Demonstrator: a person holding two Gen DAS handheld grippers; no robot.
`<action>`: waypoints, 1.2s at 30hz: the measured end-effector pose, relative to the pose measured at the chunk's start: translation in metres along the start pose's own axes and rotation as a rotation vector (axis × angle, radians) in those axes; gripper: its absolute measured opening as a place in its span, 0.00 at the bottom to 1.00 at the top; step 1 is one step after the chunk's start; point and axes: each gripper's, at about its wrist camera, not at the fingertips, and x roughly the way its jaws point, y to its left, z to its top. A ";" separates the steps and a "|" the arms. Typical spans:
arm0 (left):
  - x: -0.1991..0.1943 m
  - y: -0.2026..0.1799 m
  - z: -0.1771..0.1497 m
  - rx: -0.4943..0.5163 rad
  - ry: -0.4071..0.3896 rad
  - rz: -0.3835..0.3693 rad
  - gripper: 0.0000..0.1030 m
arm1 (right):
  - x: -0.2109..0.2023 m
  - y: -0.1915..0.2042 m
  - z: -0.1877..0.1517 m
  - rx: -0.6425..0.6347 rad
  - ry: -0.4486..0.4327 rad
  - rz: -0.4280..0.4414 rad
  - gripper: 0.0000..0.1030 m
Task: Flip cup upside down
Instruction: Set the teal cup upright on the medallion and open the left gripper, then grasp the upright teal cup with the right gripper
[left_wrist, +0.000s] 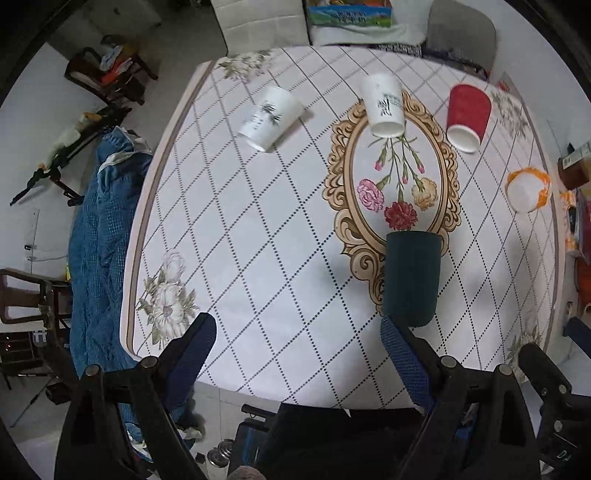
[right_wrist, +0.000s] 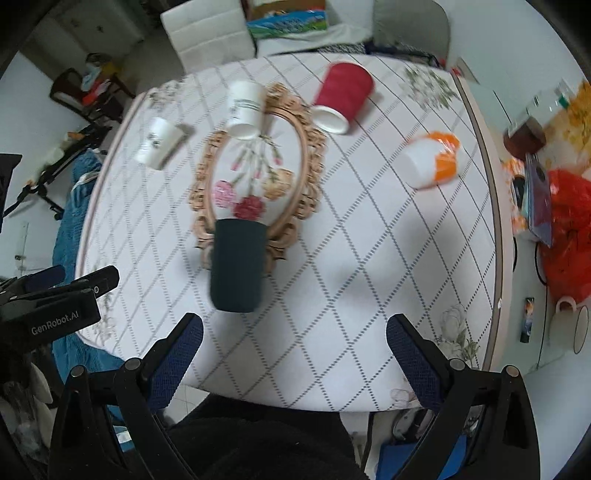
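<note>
Left claw (left_wrist: 299, 350) wide open, nothing in it, hanging over the near edge of the desk (left_wrist: 258, 221). Right claw (right_wrist: 295, 350) same deal, spread apart and empty, also at the near edge. Left claw's body visible at the left side of the right wrist view.

Dark green cup (left_wrist: 412, 278) closest to both claws, sitting on the near end of the gold oval flower print (left_wrist: 393, 177), just beyond the left claw's right fingertip. Hard to tell for sure which end is up.

Beyond the dark green cup: white cup (left_wrist: 384, 105) at the far end of the oval, tipped on its side, mouth facing this way. Another white cup (left_wrist: 271, 118) off to the far left of the dark one, also lying down. Red cup (left_wrist: 467, 116) far right, on its side. Orange-and-white cup (left_wrist: 526, 188) to the right, near the desk edge, lying over too.
</note>
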 end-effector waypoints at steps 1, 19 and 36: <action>-0.002 0.003 -0.002 -0.003 -0.007 0.005 0.88 | -0.003 0.005 -0.001 -0.005 -0.004 0.006 0.98; 0.063 0.045 -0.023 -0.039 0.007 0.042 0.88 | 0.011 0.090 0.006 -0.693 -0.064 -0.312 0.98; 0.151 0.036 -0.014 -0.027 0.127 0.010 0.89 | 0.143 0.109 -0.086 -2.356 0.009 -0.762 0.98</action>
